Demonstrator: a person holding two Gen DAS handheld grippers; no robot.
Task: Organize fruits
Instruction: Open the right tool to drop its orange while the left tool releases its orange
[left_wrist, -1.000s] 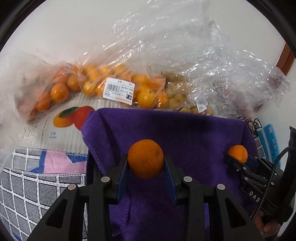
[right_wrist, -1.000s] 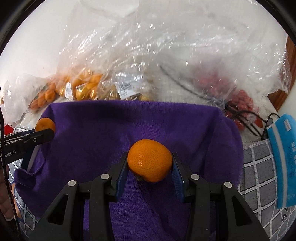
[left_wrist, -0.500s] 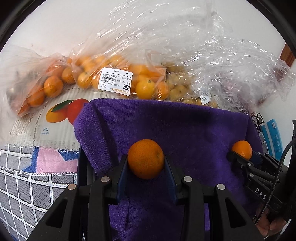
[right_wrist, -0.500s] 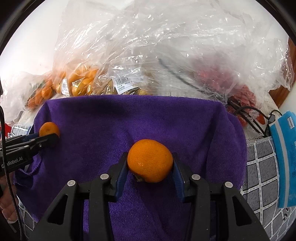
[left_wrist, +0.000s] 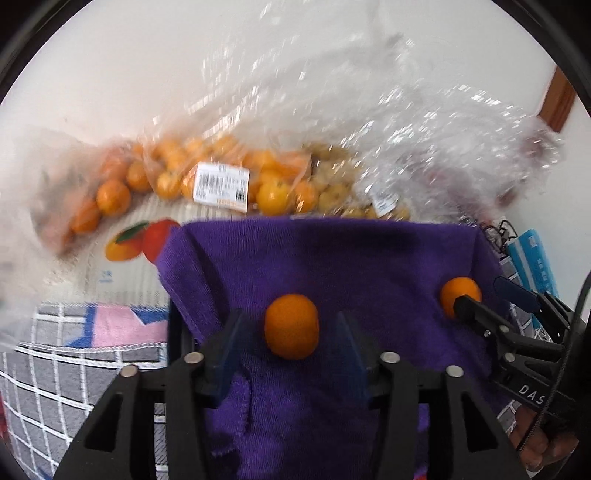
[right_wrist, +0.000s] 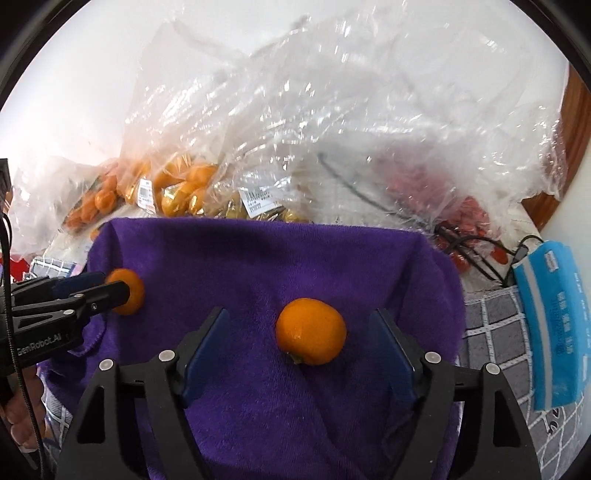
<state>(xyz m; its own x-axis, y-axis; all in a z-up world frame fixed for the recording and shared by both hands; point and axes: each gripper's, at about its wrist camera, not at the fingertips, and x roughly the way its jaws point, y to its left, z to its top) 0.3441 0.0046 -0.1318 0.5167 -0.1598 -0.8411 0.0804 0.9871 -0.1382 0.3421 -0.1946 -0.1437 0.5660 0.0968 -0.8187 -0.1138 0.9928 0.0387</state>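
As both jaws just opened, each orange (left_wrist: 291, 326) (right_wrist: 311, 331) loose between them on purple towel (right_wrist: 258, 258).

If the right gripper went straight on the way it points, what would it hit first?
Most likely the orange lying between the open right gripper's fingers, then the purple towel under it; depth is hard to judge.

Both grippers have just been opening. The left gripper (left_wrist: 291, 328) no longer pinches its orange (left_wrist: 291, 326), which now sits loose on the purple towel (left_wrist: 332, 258) (gaps either side). The right gripper (right_wrist: 299, 343) likewise freed its orange (right_wrist: 311, 331).
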